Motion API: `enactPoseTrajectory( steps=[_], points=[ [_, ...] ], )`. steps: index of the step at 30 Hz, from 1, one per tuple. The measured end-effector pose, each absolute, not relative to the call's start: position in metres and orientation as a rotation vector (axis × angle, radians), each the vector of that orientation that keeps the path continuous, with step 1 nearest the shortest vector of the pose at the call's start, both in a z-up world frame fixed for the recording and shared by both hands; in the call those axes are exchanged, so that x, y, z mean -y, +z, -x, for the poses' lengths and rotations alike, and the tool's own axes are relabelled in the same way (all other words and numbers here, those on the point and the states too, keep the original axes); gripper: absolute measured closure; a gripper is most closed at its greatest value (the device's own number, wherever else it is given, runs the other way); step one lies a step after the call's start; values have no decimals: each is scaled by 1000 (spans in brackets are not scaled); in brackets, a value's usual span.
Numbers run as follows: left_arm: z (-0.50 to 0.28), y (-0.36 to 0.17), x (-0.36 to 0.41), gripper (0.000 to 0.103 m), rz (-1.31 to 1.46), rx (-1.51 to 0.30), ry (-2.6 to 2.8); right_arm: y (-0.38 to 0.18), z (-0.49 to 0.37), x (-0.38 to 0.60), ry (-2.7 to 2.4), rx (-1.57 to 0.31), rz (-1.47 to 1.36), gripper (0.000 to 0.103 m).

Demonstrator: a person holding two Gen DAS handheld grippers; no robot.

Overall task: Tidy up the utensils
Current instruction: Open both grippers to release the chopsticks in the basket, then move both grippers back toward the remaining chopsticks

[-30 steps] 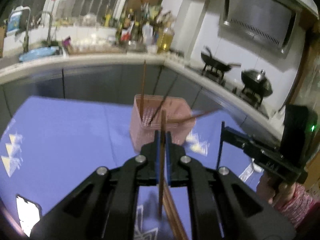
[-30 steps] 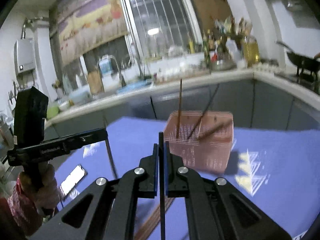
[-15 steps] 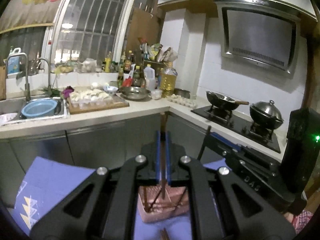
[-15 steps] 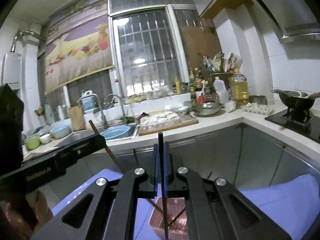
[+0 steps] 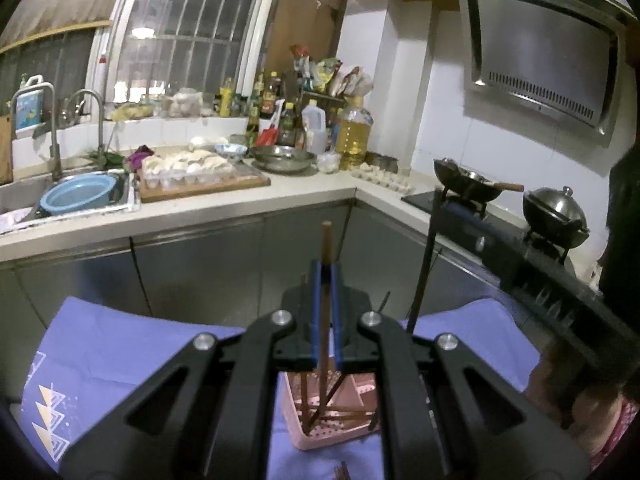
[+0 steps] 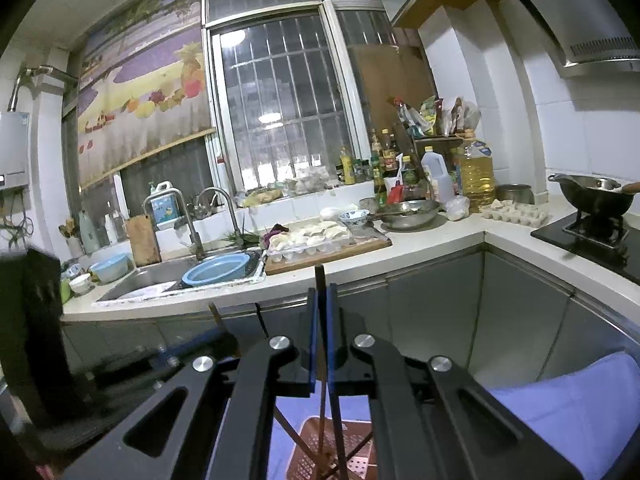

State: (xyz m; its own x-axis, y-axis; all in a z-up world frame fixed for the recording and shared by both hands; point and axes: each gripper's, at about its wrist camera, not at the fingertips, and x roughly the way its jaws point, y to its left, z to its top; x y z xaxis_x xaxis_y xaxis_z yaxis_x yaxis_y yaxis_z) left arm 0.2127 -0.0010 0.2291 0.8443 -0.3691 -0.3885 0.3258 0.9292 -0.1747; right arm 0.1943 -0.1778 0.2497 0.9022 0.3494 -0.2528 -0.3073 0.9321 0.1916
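My left gripper (image 5: 325, 270) is shut on a brown chopstick (image 5: 326, 248), held upright with its lower end in the pink perforated basket (image 5: 356, 434). Several chopsticks lean inside the basket. My right gripper (image 6: 320, 292) is shut on a dark chopstick (image 6: 319, 276), also upright above the same basket (image 6: 308, 466). The right gripper shows at the right of the left wrist view with its chopstick (image 5: 424, 268) hanging down. The basket stands on a purple cloth (image 5: 120, 344).
A kitchen counter (image 5: 280, 196) runs behind with a sink (image 5: 76, 200), a cutting board of dumplings (image 5: 196, 178), bottles and a stove with woks (image 5: 472, 184). Grey cabinet fronts (image 6: 440, 304) stand close behind the cloth. More chopsticks (image 5: 342, 472) lie on the cloth near me.
Both grippers rose and tilted up over the basket, then settled. Each chopstick now stands upright with its lower end down in the basket.
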Motion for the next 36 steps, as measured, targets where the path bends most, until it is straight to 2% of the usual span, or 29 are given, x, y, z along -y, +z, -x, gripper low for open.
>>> enactPoseTrajectory(
  steps=[7,17,19,21,22,28,31,33,35,36],
  points=[
    [-212,213,9,99,67,-441,-358,251,-195,174,337,-270,-154,99],
    [-212,165,18,98,31,-537,-348,194,-190,181,298,-386,-145,100],
    [-209,160,18,91,25,-542,-350,186,-181,185,300,-387,-170,99],
    [-205,159,16,53,21,-537,-333,180,-167,191,316,-383,-199,99],
    [-203,159,13,49,25,-522,-321,179,-161,192,323,-380,-207,99],
    [-189,169,-11,48,83,-504,-286,161,-105,204,395,-346,-260,97],
    [-169,173,-30,48,130,-473,-272,143,-77,204,430,-368,-265,89],
    [-152,171,-42,48,155,-453,-268,124,-59,203,430,-400,-260,72],
    [-128,158,-53,48,163,-449,-256,102,-48,201,418,-447,-257,62],
    [-122,153,-55,48,160,-456,-251,88,-43,199,410,-486,-250,62]
  ],
)
